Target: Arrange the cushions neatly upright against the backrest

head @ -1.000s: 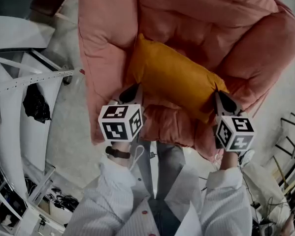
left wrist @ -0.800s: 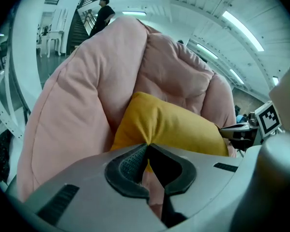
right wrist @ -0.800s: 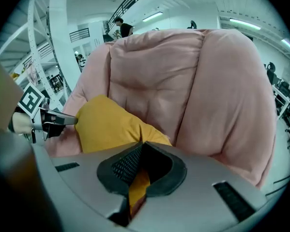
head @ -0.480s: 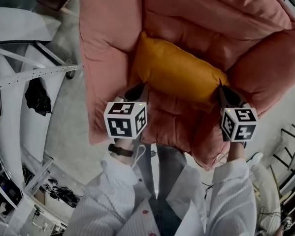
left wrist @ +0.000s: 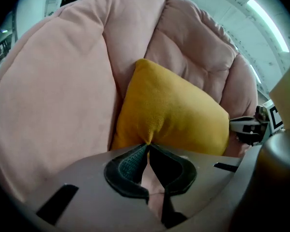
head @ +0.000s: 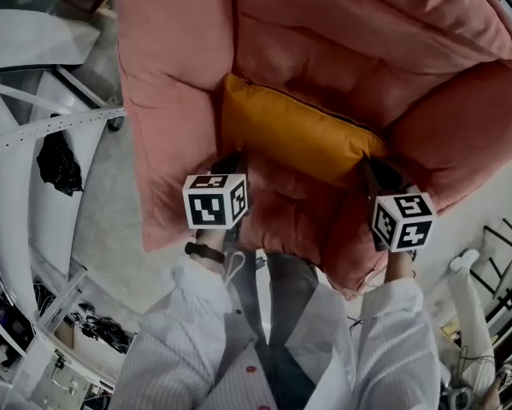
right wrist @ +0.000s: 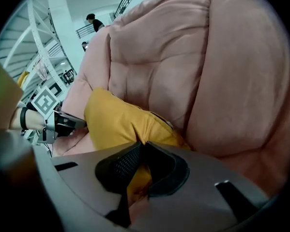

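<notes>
- One pink padded fabric armchair (head: 179,58) is seen, and it fills the upper part of the head view. Its quilted backrest (head: 367,41) rises behind two thick side bolsters, and these close in the seat on both sides.
- A pale floor (head: 110,203) lies open to the left of the chair. Beyond it, a white metal framework (head: 42,126) stands well apart from the chair's outer edge.
- One mustard-yellow rectangular fabric cushion (head: 294,135) is counted. It is plump and smooth, with a seam along its upper edge, and it is set lengthwise across the chair against the foot of the backrest, leaning on it. Its left end is pressed to the left bolster and its right end to the right bolster, so little free room is left at either end.
- Two white striped sleeves (head: 179,331) are seen at the bottom of the head view.
- Two grippers are held, one at each lower corner of the cushion. The left gripper (left wrist: 147,146) is clamped on the cushion's near left corner, with the yellow cloth pinched to a point between its jaws.
- The right gripper (right wrist: 141,146) is likewise closed on the right corner, with yellow cloth caught between its jaws.
- Two black-and-white marker cubes (head: 214,201) are carried, one on each gripper.
- One dark wristband (head: 204,252) is worn on the left wrist.
</notes>
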